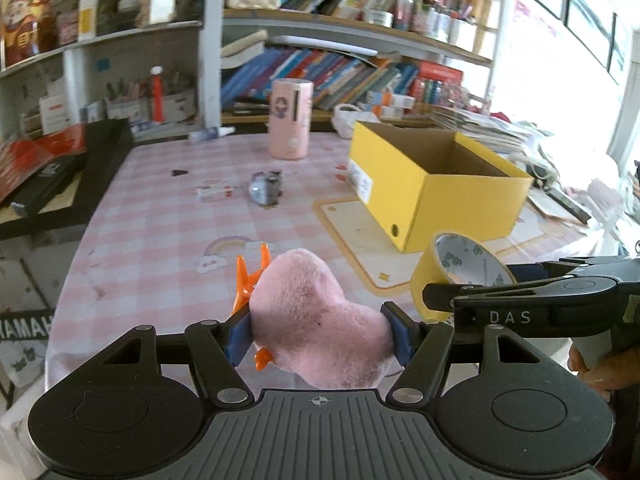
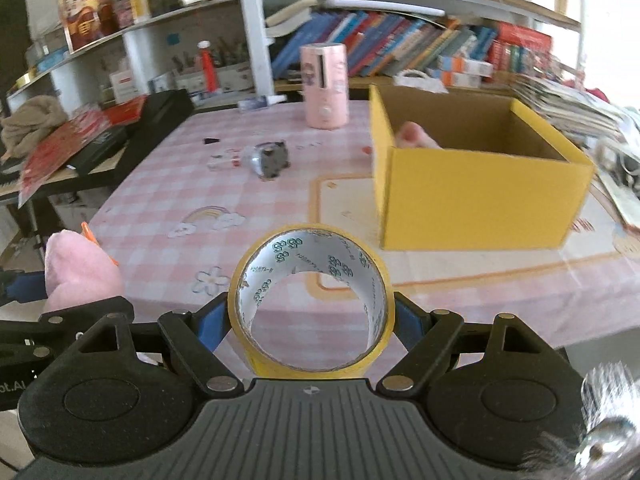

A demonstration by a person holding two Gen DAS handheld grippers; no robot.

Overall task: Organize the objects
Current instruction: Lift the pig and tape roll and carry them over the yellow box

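**Two items carried toward the yellow box**

A pink plush toy (image 1: 320, 324) with orange feet is clamped between the blue pads of the left claw (image 1: 318, 338), low in the centre of the left wrist view; the soft body is squeezed at its sides so that it can be carried without slipping. In the right wrist view a roll of yellow tape (image 2: 311, 300) is gripped across its outer rim by the right claw (image 2: 311, 320), the jaws set wide to span the ring, which is held on edge with its hollow core facing the camera.

The open yellow cardboard box (image 2: 472, 196) stands at the right of the pink checked desk (image 2: 168, 200), and something pink already lies inside it. Both held items are judged to be destined for it. A grey toy (image 1: 267, 187) and a pink cylinder (image 1: 291, 118) are left on the desk, upper centre.
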